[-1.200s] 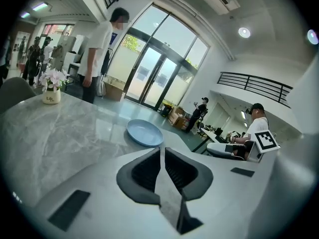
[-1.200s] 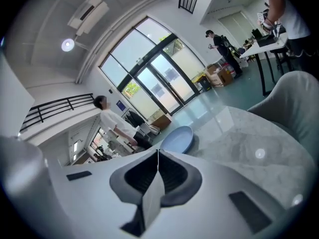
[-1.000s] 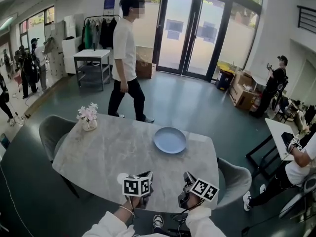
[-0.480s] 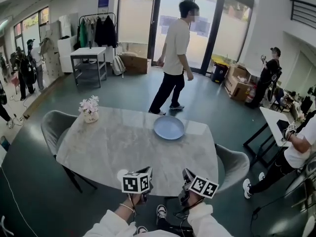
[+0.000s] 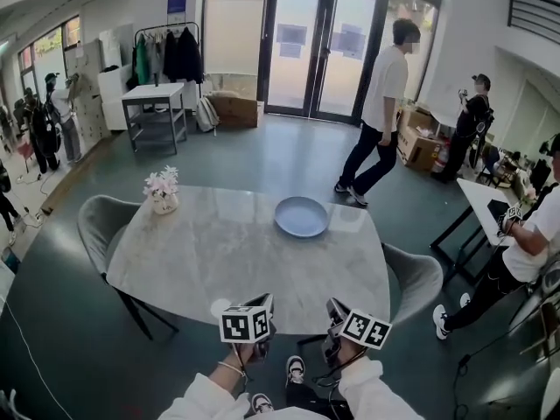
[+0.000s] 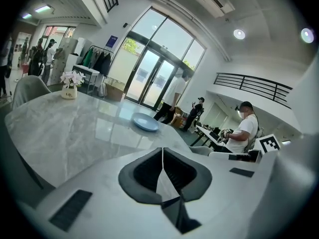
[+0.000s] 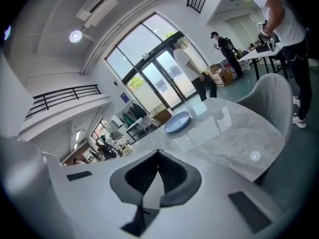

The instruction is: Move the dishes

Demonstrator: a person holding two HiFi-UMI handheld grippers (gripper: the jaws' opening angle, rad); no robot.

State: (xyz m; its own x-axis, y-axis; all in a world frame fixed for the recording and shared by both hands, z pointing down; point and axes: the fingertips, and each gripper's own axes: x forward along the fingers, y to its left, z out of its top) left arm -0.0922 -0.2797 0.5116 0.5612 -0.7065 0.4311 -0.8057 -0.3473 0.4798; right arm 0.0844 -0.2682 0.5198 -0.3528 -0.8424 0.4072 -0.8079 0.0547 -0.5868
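A light blue plate [image 5: 302, 216] lies empty on the far right part of the marble table [image 5: 219, 252]. It shows ahead of both grippers, in the left gripper view [image 6: 145, 122] and the right gripper view [image 7: 177, 123]. My left gripper [image 5: 262, 304] hangs at the table's near edge, shut with nothing in it, its jaws meeting in a thin line [image 6: 162, 151]. My right gripper [image 5: 335, 310] is beside it at the same edge, also shut and empty [image 7: 158, 154]. Both are well short of the plate.
A small vase of pink flowers [image 5: 162, 192] stands at the table's far left corner. Grey chairs stand at the left [image 5: 94, 227] and right [image 5: 418, 280]. A person [image 5: 381, 103] walks behind the table, and others stand around the room.
The walking person has crossed from left to right behind the table. The table's near edge lies farther from me. Both grippers, still shut, now hang at that edge rather than over the top.
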